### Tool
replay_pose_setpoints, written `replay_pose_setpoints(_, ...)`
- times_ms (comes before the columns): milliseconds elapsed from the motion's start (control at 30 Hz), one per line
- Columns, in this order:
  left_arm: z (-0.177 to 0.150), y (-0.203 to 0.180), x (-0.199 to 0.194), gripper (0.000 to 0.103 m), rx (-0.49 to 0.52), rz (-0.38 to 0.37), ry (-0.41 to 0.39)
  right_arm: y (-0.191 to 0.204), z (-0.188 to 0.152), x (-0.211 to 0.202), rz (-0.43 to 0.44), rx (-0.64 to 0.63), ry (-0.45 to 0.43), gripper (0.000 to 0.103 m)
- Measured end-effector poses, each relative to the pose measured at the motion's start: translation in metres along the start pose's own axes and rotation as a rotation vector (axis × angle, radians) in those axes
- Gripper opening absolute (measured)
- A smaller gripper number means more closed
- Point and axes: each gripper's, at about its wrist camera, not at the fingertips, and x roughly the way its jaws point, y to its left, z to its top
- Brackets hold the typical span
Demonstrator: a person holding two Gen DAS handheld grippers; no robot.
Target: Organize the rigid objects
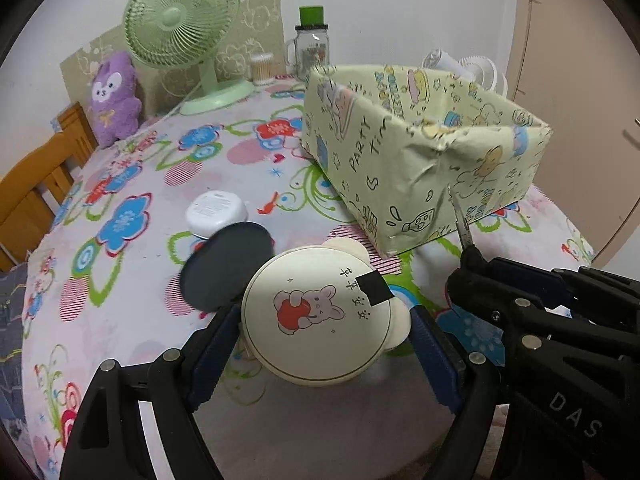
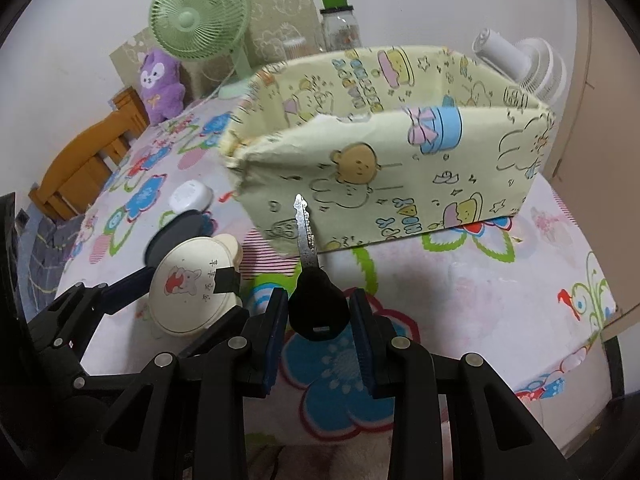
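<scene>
Table (image 1: pixel 132 360): round edge, covered in a soft cloth printed with blue, red and green flowers.

Box (image 1: pixel 400 152): open-topped, rectangular, wrapped in creased pale-yellow cartoon paper; stands toward the table's far right edge. I cannot see its floor, so its contents are unknown.

Desk fan (image 1: pixel 180 20): pale green plastic, round grille, at the table's far edge.

Plush toy (image 1: pixel 114 98): purple, fuzzy, at the far left edge beside the fan.

Glass jar (image 1: pixel 312 42): clear, handled, green cap, at the far edge behind the box.

Cream case (image 1: pixel 316 314): round, smooth plastic with two small ears, bear-and-apple print and a black tape patch; near the table's near edge, between the fingers of my left gripper (image 1: pixel 326 344), whose pads sit against its sides in a grasp.

Dark disc (image 1: pixel 226 264): flat, matte, round, tilted beside the case.

White puck (image 1: pixel 216 212): small, rounded, labelled top, lying behind the disc.

Key (image 2: pixel 310 272): serrated metal blade, black plastic head, clenched in my right gripper (image 2: pixel 318 322), blade pointing at the box's near wall.
</scene>
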Motion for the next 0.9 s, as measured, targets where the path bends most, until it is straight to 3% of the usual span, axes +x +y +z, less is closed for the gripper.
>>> replay_pose_setpoints(433,0.006,0.003,-0.053,0.085,-0.004,0.029,-0.083,0.020,0.003,-0.053,0.023,-0.035,-0.081,0.034)
replay_pose_setpoints(900,0.049,-0.008,-0.061,0.085,0.013,0.033,-0.125,0.008,0.039,-0.070,0.024,-0.035,-0.122,0.034)
